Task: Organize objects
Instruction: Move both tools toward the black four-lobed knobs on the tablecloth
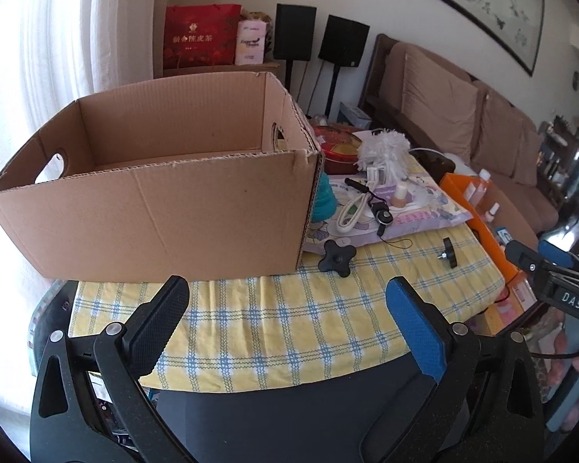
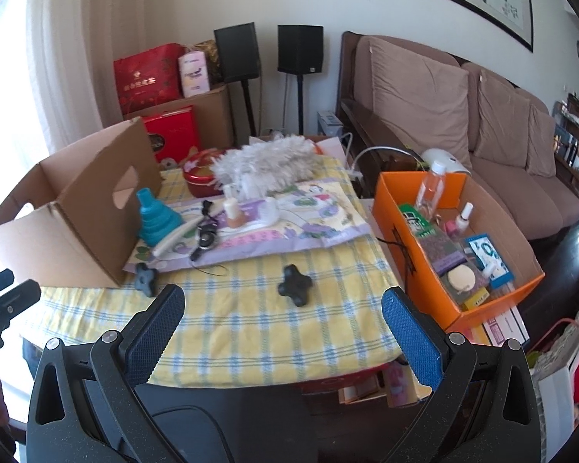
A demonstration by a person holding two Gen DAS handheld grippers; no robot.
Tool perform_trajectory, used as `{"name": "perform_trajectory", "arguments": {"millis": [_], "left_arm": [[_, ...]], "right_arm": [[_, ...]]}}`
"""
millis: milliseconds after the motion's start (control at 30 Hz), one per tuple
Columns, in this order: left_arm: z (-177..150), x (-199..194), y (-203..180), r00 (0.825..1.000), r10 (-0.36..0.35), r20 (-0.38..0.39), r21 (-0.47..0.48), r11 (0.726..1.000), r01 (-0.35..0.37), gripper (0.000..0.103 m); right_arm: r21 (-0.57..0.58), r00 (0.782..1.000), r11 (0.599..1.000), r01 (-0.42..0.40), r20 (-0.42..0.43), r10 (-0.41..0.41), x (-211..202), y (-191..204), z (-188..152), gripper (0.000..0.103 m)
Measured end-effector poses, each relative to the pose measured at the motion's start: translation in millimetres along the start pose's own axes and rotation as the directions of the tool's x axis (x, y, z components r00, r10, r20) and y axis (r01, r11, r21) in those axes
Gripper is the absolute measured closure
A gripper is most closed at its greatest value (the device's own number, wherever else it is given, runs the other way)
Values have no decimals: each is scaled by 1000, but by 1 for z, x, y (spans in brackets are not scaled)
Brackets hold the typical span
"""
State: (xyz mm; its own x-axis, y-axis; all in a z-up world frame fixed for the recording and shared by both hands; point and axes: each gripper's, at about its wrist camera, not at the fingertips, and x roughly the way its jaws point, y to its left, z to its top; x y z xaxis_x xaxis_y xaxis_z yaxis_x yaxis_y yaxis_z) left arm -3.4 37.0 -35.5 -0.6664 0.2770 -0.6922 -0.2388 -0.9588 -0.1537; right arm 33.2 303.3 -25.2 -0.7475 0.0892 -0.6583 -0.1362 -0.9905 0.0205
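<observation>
An open cardboard box (image 1: 154, 208) stands on the left of the yellow checked table (image 1: 251, 320); it looks empty, and it also shows in the right wrist view (image 2: 69, 223). Loose items lie to its right: two black star knobs (image 2: 294, 283) (image 2: 146, 278), a teal funnel (image 2: 156, 216), a white cable (image 1: 351, 212), a black lanyard (image 2: 202, 235), a small bottle (image 2: 233, 214) and a white duster (image 2: 266, 166). My left gripper (image 1: 287, 301) is open and empty above the near table edge. My right gripper (image 2: 281, 308) is open and empty in front of the knobs.
An orange box (image 2: 417, 266) with bottles and packets stands off the table's right side. A red round tin (image 2: 198, 179) sits at the back. A brown sofa (image 2: 482, 123), two speakers on stands and red gift bags lie beyond. A dark chair back is below the grippers.
</observation>
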Motion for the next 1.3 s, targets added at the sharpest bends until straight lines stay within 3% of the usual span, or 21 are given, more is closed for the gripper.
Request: {"name": "perform_trajectory", "arguments": {"millis": [200,267,300,600,667,833,933,1067,1133,1200,1300], "left_arm": [[-9,23,-17,999,-42,-15,58,997,43,9],[-11,32,-24,998,-52,-20,88,995,54,21],[-12,35,-27,998,-56,-22,100,993,58,23],[-12,57,-37,991,-127,-35,113,985,130,23],[-12,59,-36,992,-125,-35,109,986,128,23],[-12,65,-29,993,-113,-34,93,989,116,23],[-10,71,-31,993,-108,-46,108,988,113,35],[-11,80,-39,992,-110,-56,136,984,117,44],[-12,86,-42,991,-114,-63,135,983,122,48],[-13,91,-43,991,-114,-65,126,985,121,49],[-13,100,-45,992,-105,-75,112,987,113,50]], "right_arm": [[-13,1000,999,29,-11,-29,17,-10,-6,1],[-28,999,999,31,-19,-31,24,-10,-8,5],[-30,999,999,29,-22,-30,28,-10,-9,7],[-17,998,999,-27,-49,26,61,-20,-2,18],[-10,997,999,-52,-58,52,67,-21,2,25],[-59,988,987,-149,-37,147,64,2,12,26],[-102,994,989,-106,-35,103,66,17,16,28],[-71,996,994,-85,-46,82,74,11,18,28],[-59,994,993,-98,-62,94,78,7,16,36],[-61,990,990,-129,-71,125,79,7,15,43],[-79,992,991,-112,-73,106,78,9,14,45]]}}
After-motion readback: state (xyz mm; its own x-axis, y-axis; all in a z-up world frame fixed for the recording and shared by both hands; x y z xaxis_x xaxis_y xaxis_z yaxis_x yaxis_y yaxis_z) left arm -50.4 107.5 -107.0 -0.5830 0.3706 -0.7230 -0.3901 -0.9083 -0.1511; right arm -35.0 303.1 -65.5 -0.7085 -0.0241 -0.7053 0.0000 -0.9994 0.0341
